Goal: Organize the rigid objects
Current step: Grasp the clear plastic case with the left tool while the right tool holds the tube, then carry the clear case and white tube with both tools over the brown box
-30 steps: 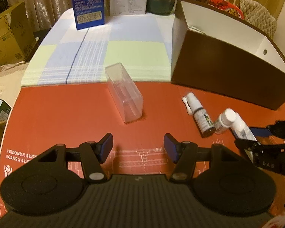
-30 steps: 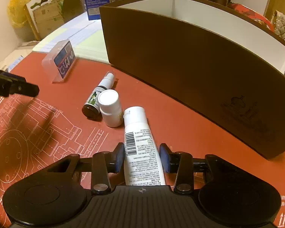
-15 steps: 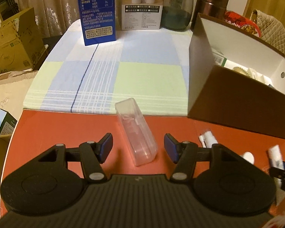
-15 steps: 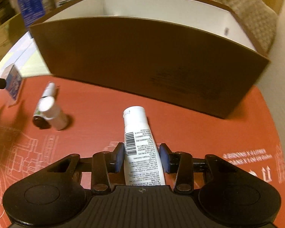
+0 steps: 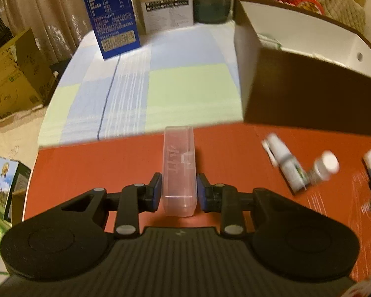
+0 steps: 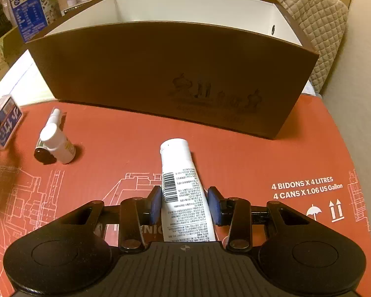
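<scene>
**Desk:** What are the 2 tools holding?

**Photographer:** The left hand-held gripper (image 5: 178,193) has just been closing, and the clear, oblong hard-plastic case (image 5: 178,170) stands on edge between its blue pads (image 5: 156,191), on the red printed cardboard sheet (image 5: 99,163) that covers the counter. The pads sit at its flanks near the close end; whether they press fully I cannot tell for certain, but they look to be touching. The right hand-held gripper (image 6: 183,205) is narrow and clamped on the white squeeze tube with a barcode (image 6: 183,188), cap pointing toward the brown open-topped cardboard box with white inner walls (image 6: 160,74).

**Desk:** How will they handle?

**Photographer:** My reading: the case is light, stiff and slick, with thin walls that could crack or pop out under a hard squeeze, so a grip low across the narrow width suits it. The tube is soft-bodied and will give; holding at mid-body, as here, keeps the cap end from drooping.

**Desk:** Any legible writing?

**Photographer:** On the sheet: "4 BIDONS X 4 LITRES" and "4 CANS X 1.06 US Gallon", with umbrella and up-arrow marks. The tube's small print is too fine to read. A small white-capped bottle (image 6: 58,143) and a slim dark spray vial (image 6: 45,146) lie touching, well to the tube's left.
</scene>
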